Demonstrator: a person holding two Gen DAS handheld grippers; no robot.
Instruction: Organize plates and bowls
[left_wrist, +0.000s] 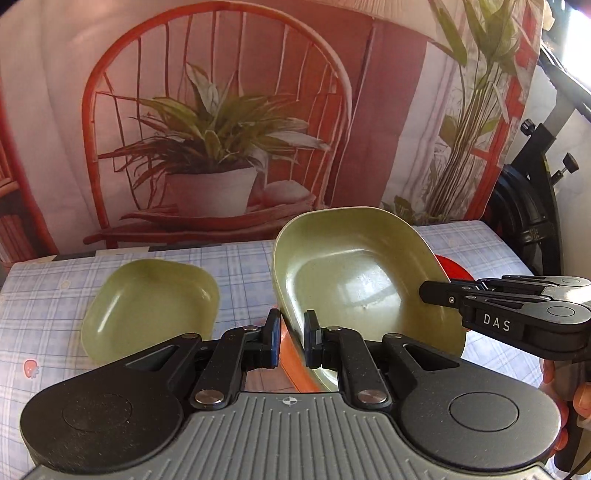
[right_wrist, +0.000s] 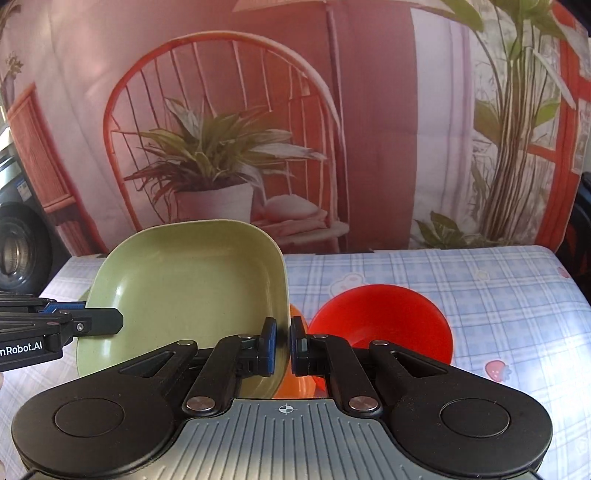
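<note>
A green square bowl (left_wrist: 354, 284) is held tilted above the table between both grippers; it also shows in the right wrist view (right_wrist: 192, 284). My left gripper (left_wrist: 293, 336) is shut on its left rim. My right gripper (right_wrist: 283, 343) is shut on its right rim, and shows from the side in the left wrist view (left_wrist: 436, 295). A second green square bowl (left_wrist: 147, 310) lies on the table to the left. A red bowl (right_wrist: 384, 321) sits on the table to the right, and an orange bowl (right_wrist: 295, 384) lies under the held bowl.
The table has a blue checked cloth (right_wrist: 480, 295). A printed backdrop (left_wrist: 221, 129) of a chair and plants hangs behind it. Black equipment (left_wrist: 535, 206) stands at the table's right end.
</note>
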